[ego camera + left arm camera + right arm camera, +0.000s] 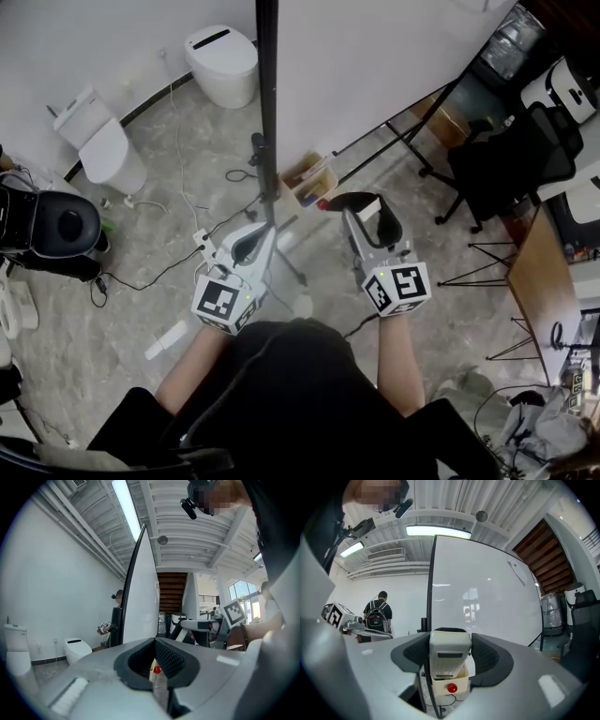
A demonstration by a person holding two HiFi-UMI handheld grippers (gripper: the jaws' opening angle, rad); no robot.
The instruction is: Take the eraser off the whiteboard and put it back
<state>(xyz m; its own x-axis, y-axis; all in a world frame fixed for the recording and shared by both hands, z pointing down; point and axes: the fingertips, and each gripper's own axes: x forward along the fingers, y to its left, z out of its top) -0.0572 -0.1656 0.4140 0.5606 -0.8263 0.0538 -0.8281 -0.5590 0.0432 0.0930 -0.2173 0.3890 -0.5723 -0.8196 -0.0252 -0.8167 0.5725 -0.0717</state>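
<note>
- The right gripper (449,641) is clamping the eraser (449,660) between its two pads. Its jaws are standing rather wide apart only because the eraser body is filling them.
- The eraser's dark end is pointing forward, away from the gripper. In my judgement this is so that it can meet the board flat.
- The whiteboard (487,597) is standing ahead of this gripper, and the eraser is not touching it.
- The left gripper (154,641) is hanging with its jaws together and is gripping nothing, probably because one gripper is enough here.
- The head view is showing both grippers side by side, with the board's dark edge rising between them. Only the right gripper view is showing the pads pressing on the eraser's sides.
</note>
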